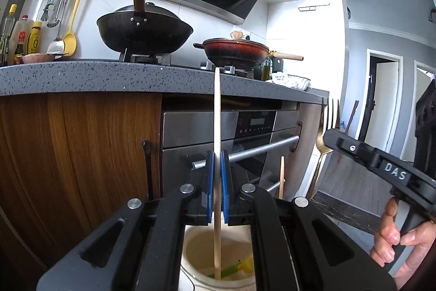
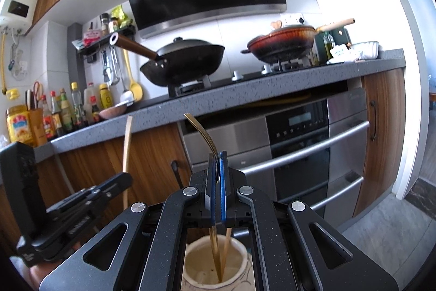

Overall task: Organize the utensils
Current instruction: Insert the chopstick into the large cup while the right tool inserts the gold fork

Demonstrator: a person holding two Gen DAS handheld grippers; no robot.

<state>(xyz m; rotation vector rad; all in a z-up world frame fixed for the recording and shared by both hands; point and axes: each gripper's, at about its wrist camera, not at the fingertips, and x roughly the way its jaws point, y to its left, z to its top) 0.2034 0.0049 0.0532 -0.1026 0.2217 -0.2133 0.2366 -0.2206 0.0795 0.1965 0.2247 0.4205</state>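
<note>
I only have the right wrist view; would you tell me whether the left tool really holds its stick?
Observer: Yes, the left tool is shut on the stick, which stands upright.
Operator: Thank you. Where does its lower end go?
Observer: Into a cream jar right below the tool.
Operator: Is anything else in that jar?
Observer: A green and yellow item lies at the bottom, beside the stick's end.

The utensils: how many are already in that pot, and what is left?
Nearly there, it seems. A green and yellow utensil already lies inside one cream jar. The left tool grips a wooden stick reaching into it; the right tool grips a gold fork, handle down in a jar. Both still need releasing.
</note>
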